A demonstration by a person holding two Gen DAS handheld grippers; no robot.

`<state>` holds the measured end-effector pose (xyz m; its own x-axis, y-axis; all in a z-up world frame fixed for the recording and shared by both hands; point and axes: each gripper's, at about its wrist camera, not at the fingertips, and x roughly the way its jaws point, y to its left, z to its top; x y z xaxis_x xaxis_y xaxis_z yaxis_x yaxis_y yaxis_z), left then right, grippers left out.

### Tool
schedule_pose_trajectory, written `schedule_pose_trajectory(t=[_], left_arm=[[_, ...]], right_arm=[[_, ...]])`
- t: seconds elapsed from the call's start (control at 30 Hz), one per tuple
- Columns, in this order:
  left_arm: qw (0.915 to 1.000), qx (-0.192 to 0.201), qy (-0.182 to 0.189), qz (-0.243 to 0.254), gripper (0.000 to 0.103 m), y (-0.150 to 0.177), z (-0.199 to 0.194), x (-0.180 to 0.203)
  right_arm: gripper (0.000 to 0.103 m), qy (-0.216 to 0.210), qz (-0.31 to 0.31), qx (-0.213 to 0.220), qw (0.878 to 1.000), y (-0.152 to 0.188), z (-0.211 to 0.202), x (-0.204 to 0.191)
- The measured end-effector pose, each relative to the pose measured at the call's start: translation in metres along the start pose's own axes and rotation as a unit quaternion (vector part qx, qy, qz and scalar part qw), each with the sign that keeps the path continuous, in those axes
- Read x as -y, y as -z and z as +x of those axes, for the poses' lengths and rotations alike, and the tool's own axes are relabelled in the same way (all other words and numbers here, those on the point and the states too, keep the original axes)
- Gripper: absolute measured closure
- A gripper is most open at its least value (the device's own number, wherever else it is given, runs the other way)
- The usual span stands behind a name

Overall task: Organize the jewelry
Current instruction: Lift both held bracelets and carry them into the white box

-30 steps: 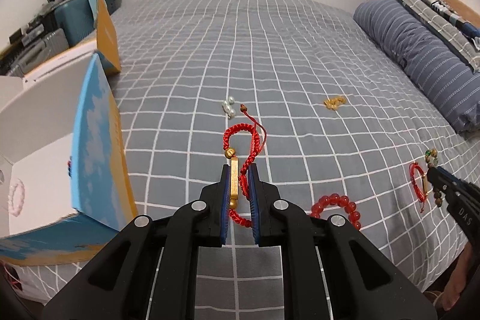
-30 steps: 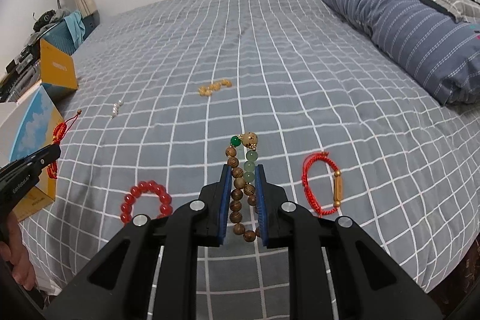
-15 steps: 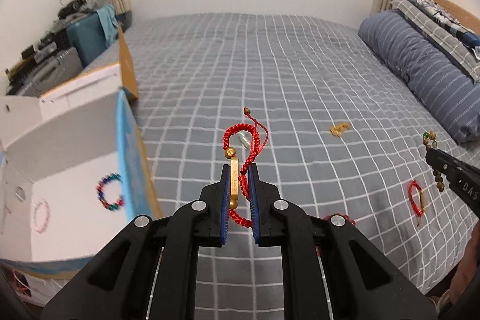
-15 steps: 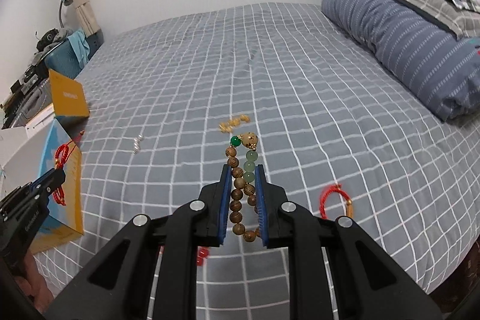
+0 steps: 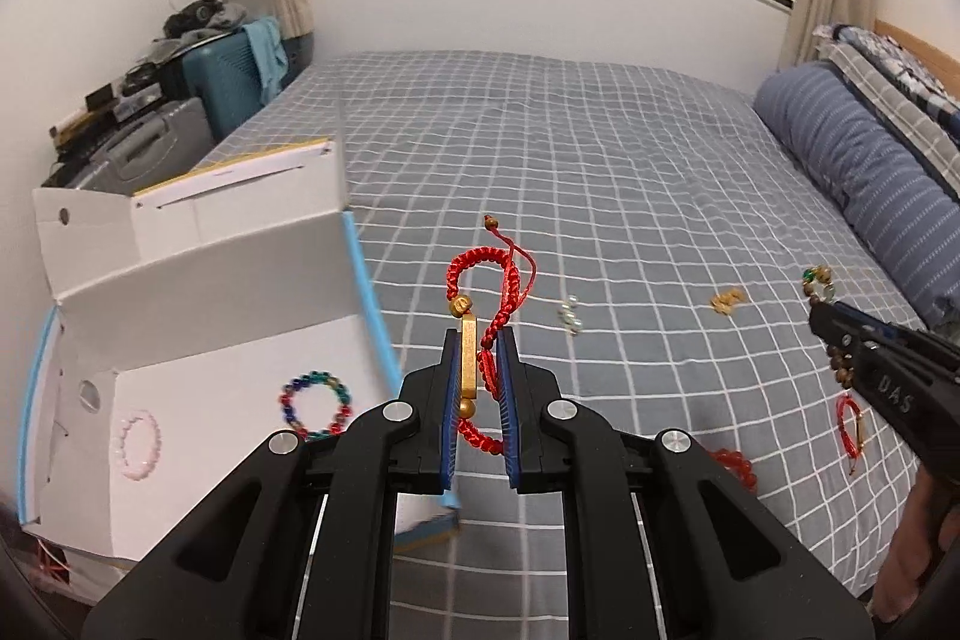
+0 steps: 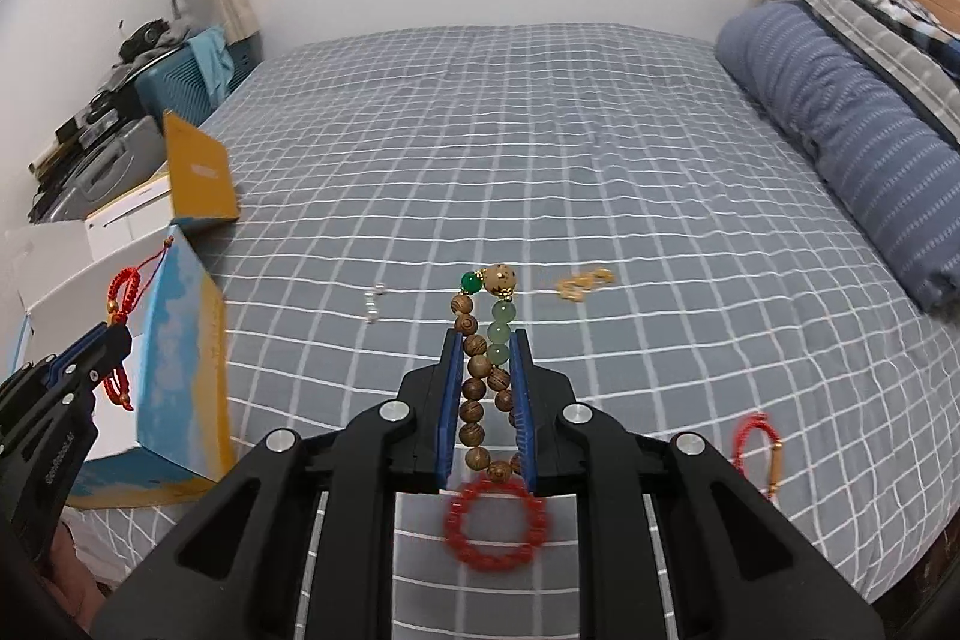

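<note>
My left gripper is shut on a red cord bracelet with a gold bar, held in the air beside the open white box. A multicoloured bead bracelet and a pink one lie inside the box. My right gripper is shut on a wooden bead bracelet with green beads, above the bed. It also shows at the right in the left wrist view. The left gripper shows at the left in the right wrist view.
On the grey checked bedspread lie a red bead bracelet, another red cord bracelet, gold pieces and small pearl pieces. A striped pillow lies at the right. Suitcases stand beyond the box.
Both grippers have risen with their bracelets. The left one has moved left toward the box, so the box's inside now shows. The right one has moved over the red bead bracelet.
</note>
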<state>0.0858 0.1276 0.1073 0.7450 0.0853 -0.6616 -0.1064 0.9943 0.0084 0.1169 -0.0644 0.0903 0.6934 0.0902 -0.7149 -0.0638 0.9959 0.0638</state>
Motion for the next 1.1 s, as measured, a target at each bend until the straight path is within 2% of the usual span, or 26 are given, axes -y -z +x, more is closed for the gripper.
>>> schedule_pose_trajectory(t=[0.23,0.3,0.6,0.8,0.87,1.0,1.1], left_arm=[[0.9993,0.011,-0.030,-0.017,0.092,-0.002,-0.012,-0.035],[0.9993,0.010,-0.028,-0.023,0.092,-0.003,-0.014,-0.047],[0.9962,0.003,-0.062,-0.062,0.092,-0.004,-0.012,-0.105],[0.9929,0.005,-0.084,-0.085,0.092,-0.003,-0.018,-0.142],[0.9910,0.005,-0.101,-0.087,0.092,-0.002,-0.020,-0.154],[0.9894,0.001,-0.103,-0.102,0.092,0.002,-0.022,-0.178],[0.9865,-0.002,-0.119,-0.112,0.092,0.006,-0.024,-0.195]], right_arm=[[0.088,-0.015,-0.028,0.002,0.999,-0.009,0.006,-0.054],[0.088,-0.018,-0.036,0.002,0.999,-0.010,0.008,-0.066],[0.088,-0.048,-0.071,-0.004,0.996,-0.016,0.015,-0.130],[0.088,-0.060,-0.097,0.002,0.993,-0.020,0.011,-0.174],[0.088,-0.068,-0.106,0.003,0.992,-0.021,0.009,-0.190],[0.088,-0.079,-0.131,0.003,0.988,-0.018,0.011,-0.226],[0.088,-0.089,-0.146,0.000,0.985,-0.014,0.013,-0.251]])
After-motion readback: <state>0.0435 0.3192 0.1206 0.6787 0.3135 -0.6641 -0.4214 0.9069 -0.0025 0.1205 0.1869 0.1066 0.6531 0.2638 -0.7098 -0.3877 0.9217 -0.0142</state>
